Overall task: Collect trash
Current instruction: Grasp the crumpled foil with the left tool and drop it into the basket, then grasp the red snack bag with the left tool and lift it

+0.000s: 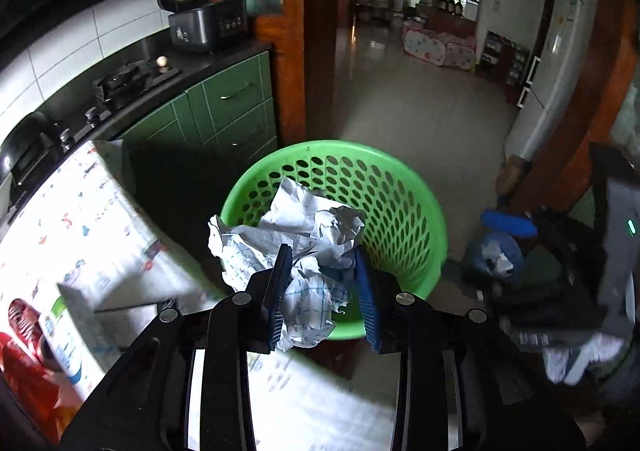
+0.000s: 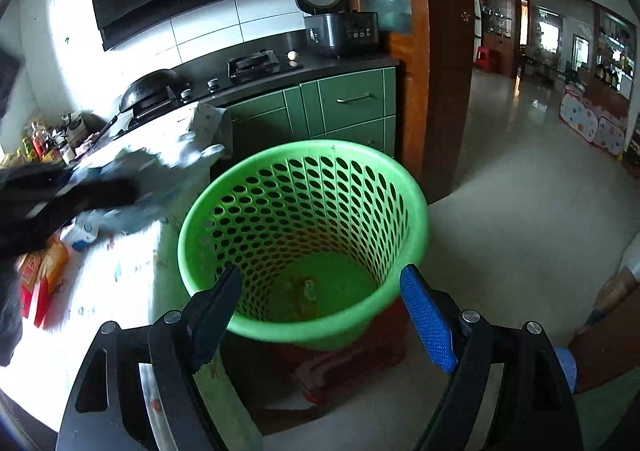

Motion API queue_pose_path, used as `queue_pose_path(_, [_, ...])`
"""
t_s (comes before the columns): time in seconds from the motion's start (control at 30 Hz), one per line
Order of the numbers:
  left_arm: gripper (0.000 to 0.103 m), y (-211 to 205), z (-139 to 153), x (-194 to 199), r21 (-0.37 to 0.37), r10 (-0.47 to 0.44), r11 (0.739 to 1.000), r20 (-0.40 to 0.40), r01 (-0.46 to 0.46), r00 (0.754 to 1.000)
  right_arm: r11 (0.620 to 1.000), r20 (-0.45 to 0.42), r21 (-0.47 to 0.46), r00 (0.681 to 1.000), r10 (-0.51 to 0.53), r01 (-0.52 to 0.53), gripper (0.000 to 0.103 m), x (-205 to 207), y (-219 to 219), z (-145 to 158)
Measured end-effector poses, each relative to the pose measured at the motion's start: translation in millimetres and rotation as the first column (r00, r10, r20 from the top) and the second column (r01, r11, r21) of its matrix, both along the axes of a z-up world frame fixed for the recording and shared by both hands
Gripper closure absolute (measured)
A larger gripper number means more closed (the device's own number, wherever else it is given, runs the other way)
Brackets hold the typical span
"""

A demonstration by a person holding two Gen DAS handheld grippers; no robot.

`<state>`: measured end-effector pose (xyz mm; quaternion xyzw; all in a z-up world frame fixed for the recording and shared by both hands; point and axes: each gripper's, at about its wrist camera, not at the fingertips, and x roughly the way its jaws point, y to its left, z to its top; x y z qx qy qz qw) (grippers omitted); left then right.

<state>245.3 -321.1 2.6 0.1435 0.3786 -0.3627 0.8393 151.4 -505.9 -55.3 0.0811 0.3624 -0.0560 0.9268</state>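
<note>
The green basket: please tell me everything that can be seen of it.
The green basket is a round, plastic-looking bin that narrows downward, its wall pierced with rows of oval holes below a smooth rim. It stands upright on something red on the floor, beside the table. Inside, only small scraps lie on the bottom. The left gripper holds crumpled paper in front of it.

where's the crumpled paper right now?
In the left wrist view the crumpled paper is pinched in the left gripper, held in front of the green basket, beside the table's edge.
</note>
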Motion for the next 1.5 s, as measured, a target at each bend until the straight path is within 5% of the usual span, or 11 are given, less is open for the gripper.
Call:
queue_pose_path(0.1, [0.068,-16.2,-10.4,12.9,0.001,0.013,1.000,-0.006,-0.013,1.000,1.000,-0.001,0.004,1.000,-0.003,0.003,0.025,-5.5,1.3,-1.5])
queue_pose_path(0.17, [0.053,-21.7,-17.5,18.4,0.003,0.031,1.000,-0.028,-0.031,0.999,1.000,-0.009,0.010,1.000,-0.003,0.003,0.025,-8.2,2.1,-3.3])
queue_pose_path(0.23, [0.051,-20.3,-19.9,20.1,-0.019,0.030,0.999,-0.037,-0.030,0.999,1.000,-0.012,0.002,1.000,-0.002,0.002,0.025,-11.5,3.4,-4.4])
queue_pose_path(0.3, [0.032,-13.0,-19.1,19.6,-0.041,0.034,0.999,-0.040,-0.035,0.999,1.000,-0.017,-0.006,1.000,0.001,-0.001,0.025,-11.6,6.0,-4.6])
queue_pose_path(0.7, [0.032,68.7,26.6,-24.9,-0.023,0.185,0.983,0.115,-0.183,0.976,0.996,0.061,0.009,0.994,0.090,-0.091,0.021,-13.4,45.5,17.5])
queue_pose_path(1.03, [0.031,181.3,58.9,-36.2,0.006,0.391,0.914,0.244,-0.405,0.887,0.973,0.099,0.023,0.969,0.228,-0.231,0.020,-8.5,103.6,37.6])
queue_pose_path(1.23, [0.026,248.4,56.4,-15.4,0.026,0.484,0.865,0.221,-0.501,0.847,0.957,0.115,0.021,0.951,0.286,-0.290,0.018,-3.0,132.7,42.9])
queue_pose_path(1.5, [0.026,279.8,25.6,4.8,0.093,0.499,0.854,0.133,-0.512,0.857,0.936,0.090,0.018,0.933,0.349,-0.352,0.018,9.2,167.0,39.1])
